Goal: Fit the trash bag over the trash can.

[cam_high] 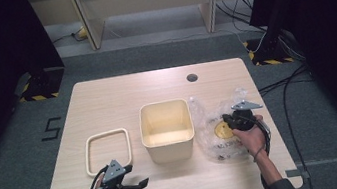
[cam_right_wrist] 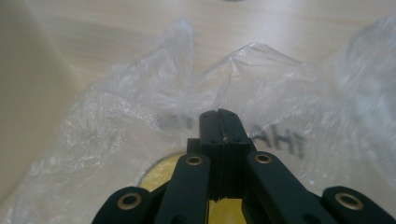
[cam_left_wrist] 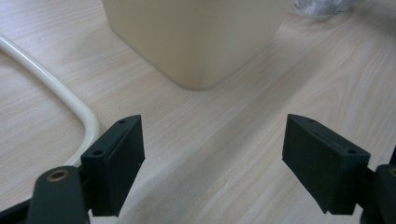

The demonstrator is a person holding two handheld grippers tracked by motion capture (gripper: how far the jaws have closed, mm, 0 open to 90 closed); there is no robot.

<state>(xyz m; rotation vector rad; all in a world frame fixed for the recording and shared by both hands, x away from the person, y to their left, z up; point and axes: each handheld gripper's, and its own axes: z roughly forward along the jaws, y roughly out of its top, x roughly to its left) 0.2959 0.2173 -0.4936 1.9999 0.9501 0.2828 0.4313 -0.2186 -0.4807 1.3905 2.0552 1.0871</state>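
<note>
bag (cam_high: 217, 132): clear crumpled plastic, black print, yellow round mark
pose: lying flat, rumpled
place: table's (cam_high: 106, 98) right side, near its right edge

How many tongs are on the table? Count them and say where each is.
2. The left tongs are open, near the front edge beside the cream ring. The right tongs are shut on the clear plastic bag, right of the bin.

Lab: cables (cam_high: 286, 102), floor hazard tape (cam_high: 38, 97)
</note>
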